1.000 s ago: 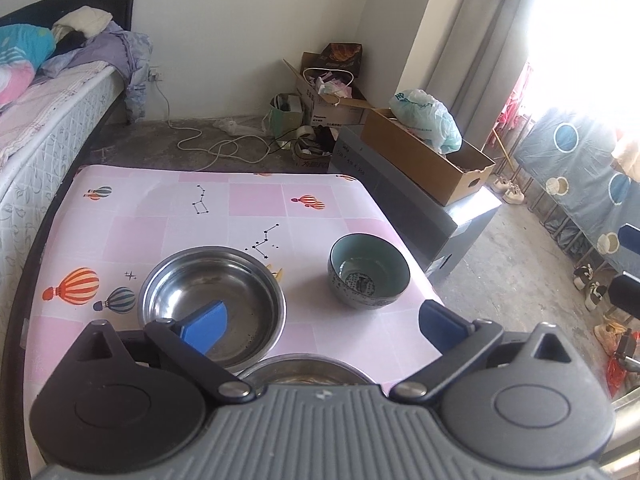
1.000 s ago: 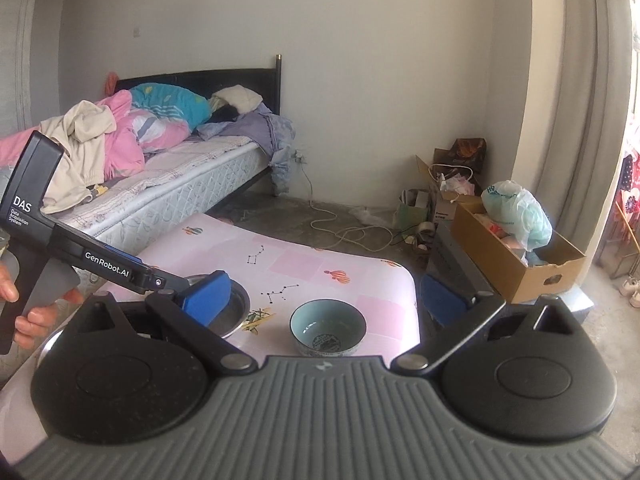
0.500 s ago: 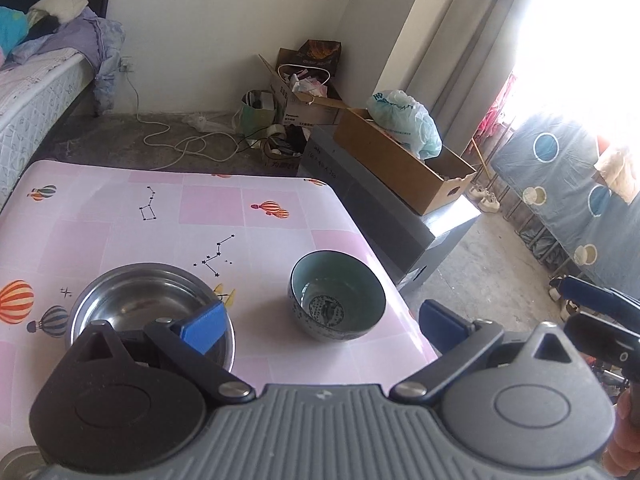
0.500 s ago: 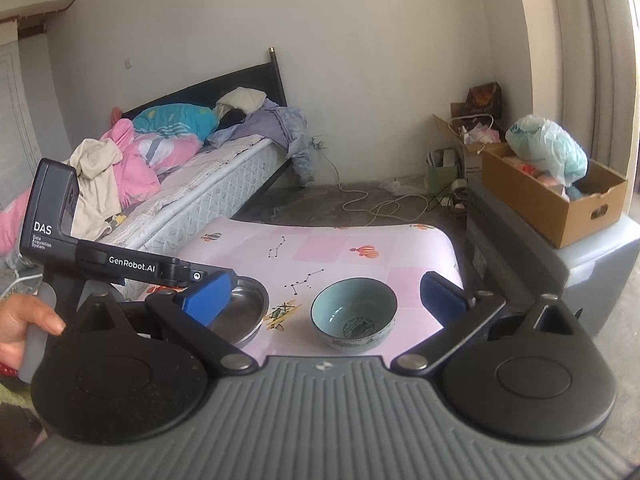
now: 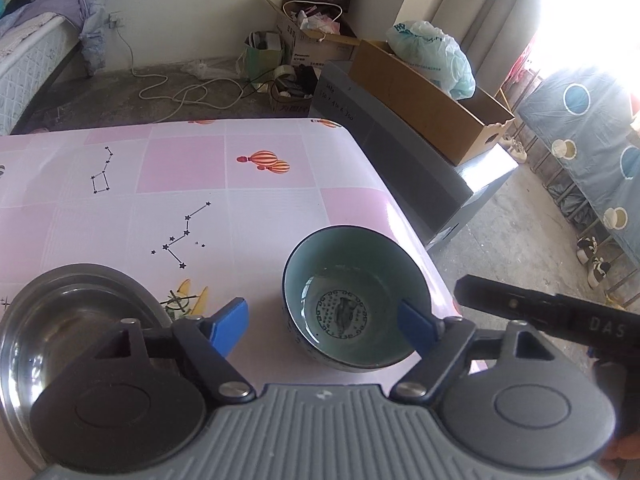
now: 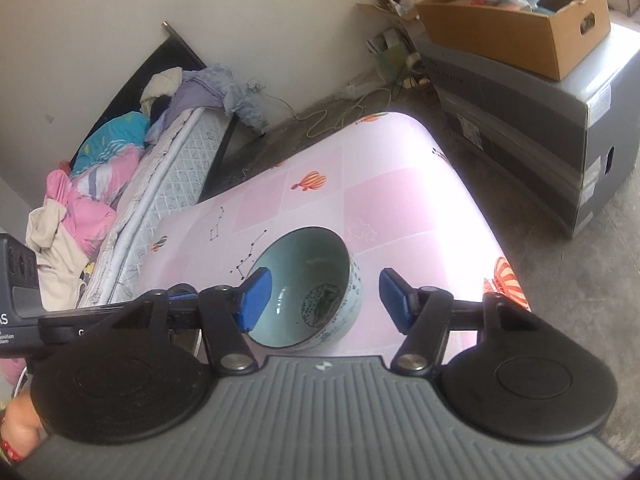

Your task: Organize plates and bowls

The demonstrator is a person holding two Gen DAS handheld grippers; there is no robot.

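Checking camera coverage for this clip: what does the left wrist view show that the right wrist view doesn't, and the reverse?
Only the left wrist view shows the steel bowl at its lower left, and the shoes on the floor by the window.

Only the right wrist view shows the bed piled with clothes, and a hand at the lower left corner.

Both show the ceramic bowl on the pink tablecloth, and the cardboard box on the grey case. Both the left gripper and the right gripper have just been closing, jaws apart, neither clamping the bowl.

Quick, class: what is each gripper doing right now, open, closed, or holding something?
Left gripper: open, jaws just been closing, holding nothing; ceramic bowl lies ahead.
Right gripper: open, jaws just been closing around the bowl's wall, not yet gripping.
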